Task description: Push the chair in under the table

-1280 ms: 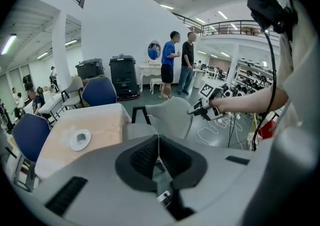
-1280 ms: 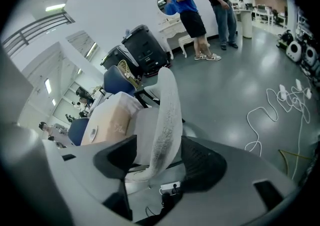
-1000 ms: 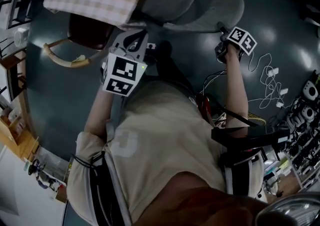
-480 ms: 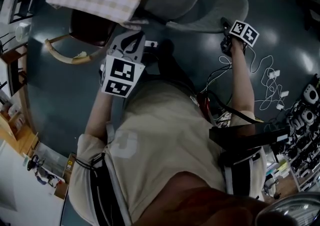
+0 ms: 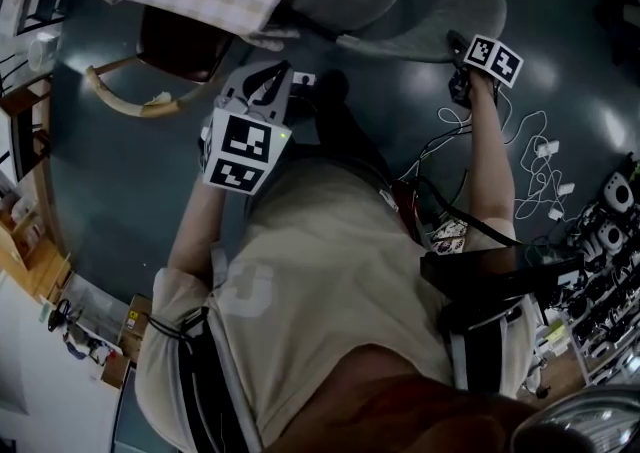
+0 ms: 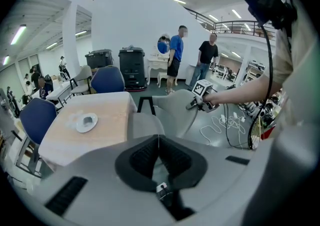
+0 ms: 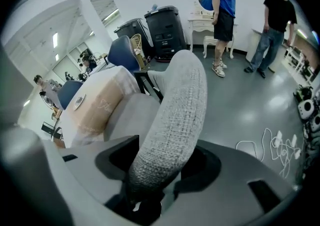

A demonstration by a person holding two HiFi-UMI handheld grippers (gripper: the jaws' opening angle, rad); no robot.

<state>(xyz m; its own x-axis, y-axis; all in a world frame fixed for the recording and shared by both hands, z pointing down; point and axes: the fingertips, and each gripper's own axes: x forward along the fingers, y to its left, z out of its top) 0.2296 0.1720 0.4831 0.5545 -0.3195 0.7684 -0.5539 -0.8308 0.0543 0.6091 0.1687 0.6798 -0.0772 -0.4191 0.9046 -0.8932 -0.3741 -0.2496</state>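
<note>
Left tool (image 6: 158,137) is clenched on nothing, just hovering on the near side of the chair (image 6: 172,108) with the seat straight ahead of it and the surface (image 6: 97,120) past that, off to its left. The chair's front is already tucked a bit under the cloth edge, but the backrest sticks well out, so there's more pushing to do imo. It's a padded grey shell with woven fabric, so I'd guess it's fairly heavy for one tool and squishy on the outside but stiff underneath. The fabric should give decent friction, nothing slippery or fragile here. Can't see the legs, so no idea if it rolls or drags on that smooth floor. The right tool (image 7: 160,162) has its jaws just closing in, very wide, around the top rim of the backrest, and the rim fills the gap with the pads looking snug on the fabric. That rim seems like the right spot, though pushing only there, off to one side, could swing the chair round, so I'd plant the closed left tool flat on the other side of the back.
</note>
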